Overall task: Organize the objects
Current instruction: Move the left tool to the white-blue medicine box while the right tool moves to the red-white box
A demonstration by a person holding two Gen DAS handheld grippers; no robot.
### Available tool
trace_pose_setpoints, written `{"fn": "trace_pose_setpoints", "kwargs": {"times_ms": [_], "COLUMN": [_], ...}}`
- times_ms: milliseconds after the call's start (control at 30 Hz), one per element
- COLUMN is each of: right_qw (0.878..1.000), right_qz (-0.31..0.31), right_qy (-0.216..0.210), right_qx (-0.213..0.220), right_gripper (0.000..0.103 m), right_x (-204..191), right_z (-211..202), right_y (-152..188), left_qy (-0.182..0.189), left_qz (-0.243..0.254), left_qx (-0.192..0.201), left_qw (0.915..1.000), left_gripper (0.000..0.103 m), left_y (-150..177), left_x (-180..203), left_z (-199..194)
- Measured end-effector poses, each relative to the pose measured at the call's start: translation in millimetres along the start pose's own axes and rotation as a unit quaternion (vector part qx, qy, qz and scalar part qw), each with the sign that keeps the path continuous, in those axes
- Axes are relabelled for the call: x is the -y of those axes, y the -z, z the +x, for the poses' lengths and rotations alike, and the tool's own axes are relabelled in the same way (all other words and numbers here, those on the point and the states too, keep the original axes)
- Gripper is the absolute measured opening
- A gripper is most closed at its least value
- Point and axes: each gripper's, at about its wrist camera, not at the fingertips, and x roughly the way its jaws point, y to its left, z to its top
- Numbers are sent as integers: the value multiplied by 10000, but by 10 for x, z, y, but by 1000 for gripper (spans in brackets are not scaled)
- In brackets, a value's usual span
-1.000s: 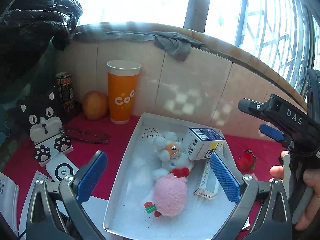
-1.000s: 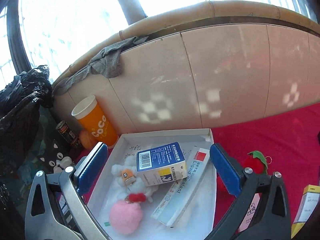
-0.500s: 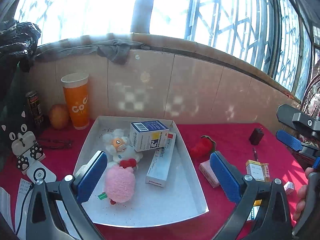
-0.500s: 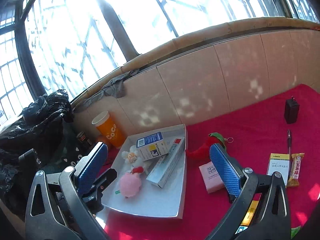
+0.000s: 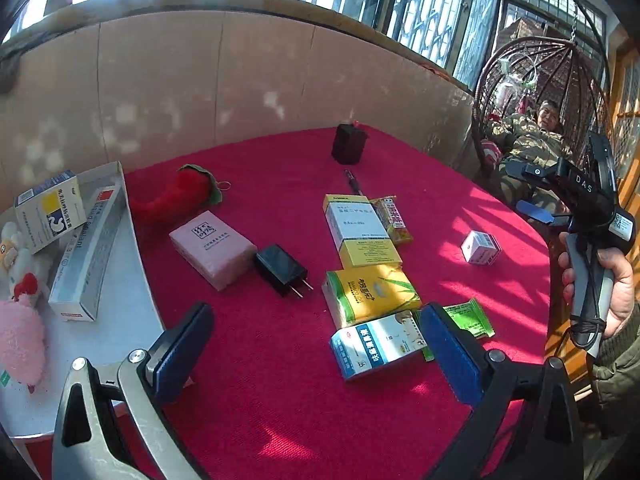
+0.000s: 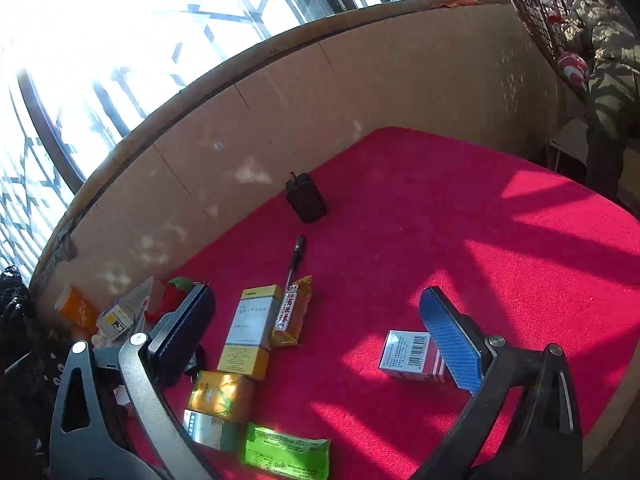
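1. Left gripper hovers with tongs apart above the red table; right gripper likewise, empty.
2. Both have swung right since earlier: the white tray now sits far left, loose boxes centre.

The left wrist view looks from low over the near edge of the table, facing the tiled wall, with the white tray at its left edge. The right wrist view sits further right and higher, tilted, facing the same wall. Both views share the black cube, the pen and the yellow-and-white box.
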Motion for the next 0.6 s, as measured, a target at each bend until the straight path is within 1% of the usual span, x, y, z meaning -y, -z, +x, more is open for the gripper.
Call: {"fn": "trace_pose_setpoints", "kwargs": {"times_ms": [33, 133, 233, 367, 400, 467, 500, 533, 567, 600], "right_qw": [9999, 9976, 9956, 9968, 9971, 9973, 9972, 9972, 9974, 9978], "right_qz": [143, 631, 885, 674, 609, 533, 502, 452, 380, 286], "right_qy": [93, 250, 266, 208, 189, 109, 54, 19, 25, 50], "right_qx": [-24, -96, -157, -364, -404, -498, -549, -592, -606, -601], "right_gripper": [103, 103, 103, 103, 103, 103, 103, 103, 103, 103], "right_x": [162, 596, 829, 819, 798, 761, 746, 722, 693, 664], "right_z": [-3, 21, 89, 279, 320, 387, 415, 436, 444, 446], "right_y": [-8, -20, -36, -40, -34, 8, 32, 50, 66, 80], "left_qy": [166, 431, 616, 1041, 1219, 1742, 2014, 2170, 2160, 2051], "left_qz": [175, 687, 962, 908, 881, 804, 810, 862, 926, 975], "left_qx": [-122, -323, -511, -831, -923, -1128, -1171, -1140, -1082, -1046], "left_qw": [9996, 9962, 9921, 9869, 9843, 9749, 9691, 9657, 9660, 9682], "left_gripper": [103, 103, 103, 103, 103, 103, 103, 103, 103, 103], "left_y": [12, 37, 33, 93, 120, 178, 212, 237, 260, 270], "left_x": [73, 281, 431, 507, 532, 602, 657, 710, 754, 787], "left_z": [118, 350, 509, 648, 635, 581, 517, 448, 390, 360]}}
